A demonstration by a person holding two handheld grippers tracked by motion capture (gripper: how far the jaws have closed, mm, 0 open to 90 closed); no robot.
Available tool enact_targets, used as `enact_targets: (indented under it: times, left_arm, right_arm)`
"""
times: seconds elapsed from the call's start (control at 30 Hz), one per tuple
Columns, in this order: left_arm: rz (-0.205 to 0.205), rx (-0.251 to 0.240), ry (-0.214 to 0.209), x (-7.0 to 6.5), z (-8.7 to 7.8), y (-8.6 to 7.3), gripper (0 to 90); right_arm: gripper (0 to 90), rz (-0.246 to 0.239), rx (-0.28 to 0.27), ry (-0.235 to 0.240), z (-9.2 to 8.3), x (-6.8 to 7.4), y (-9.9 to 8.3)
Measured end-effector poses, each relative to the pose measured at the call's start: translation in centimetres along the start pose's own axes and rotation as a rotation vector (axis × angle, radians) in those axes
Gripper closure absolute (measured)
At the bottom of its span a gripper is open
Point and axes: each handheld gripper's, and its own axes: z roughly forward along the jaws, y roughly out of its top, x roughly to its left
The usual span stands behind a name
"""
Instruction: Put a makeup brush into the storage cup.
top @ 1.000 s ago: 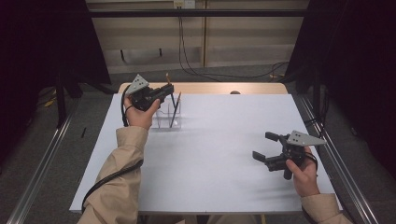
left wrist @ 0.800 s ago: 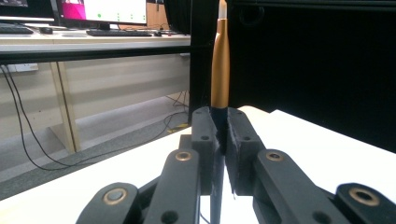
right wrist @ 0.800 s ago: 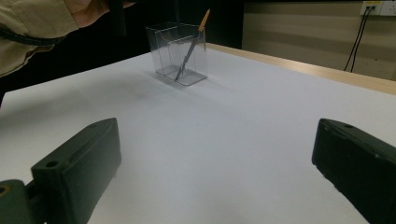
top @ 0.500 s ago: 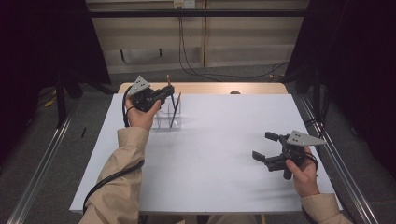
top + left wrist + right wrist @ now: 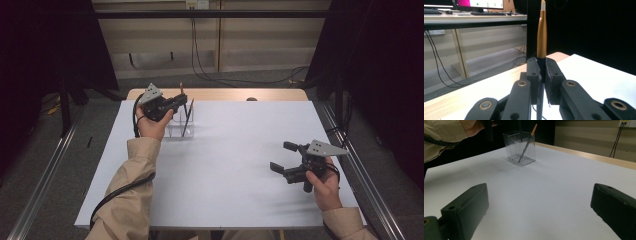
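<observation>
Above the clear plastic box [image 5: 181, 121] at the far left of the white table [image 5: 225, 170], the left gripper [image 5: 181, 101] was clamped on a gold-and-black pen [image 5: 542, 37], its jaws pressed together around the dark lower part of the barrel with the gold end pointing up. Nothing had shifted over the last second: the hand held the pen in the same spot over the box, and the box had not moved. A second pen [image 5: 527, 143] leaned inside the box, its tip on the bottom and its gold end resting against the rim. The right gripper [image 5: 289, 160] lay low over the near right part of the table, well apart from the box, its jaws wide apart with nothing between them, also unmoved. Such a pause with the pen upright over the opening suggested that the person was lining it up before lowering or letting it go, so the pen was probably about to join the other one inside; it was not yet released.
</observation>
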Motion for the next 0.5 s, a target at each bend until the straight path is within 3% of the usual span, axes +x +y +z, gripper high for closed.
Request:
enact_targets:
  times: [0.5]
  left_arm:
    - [0.002,0.024,-0.007,-0.21,0.30,-0.83,83.2]
  right_arm:
    - [1.1,-0.002,-0.001,0.007,0.02,0.04,0.03]
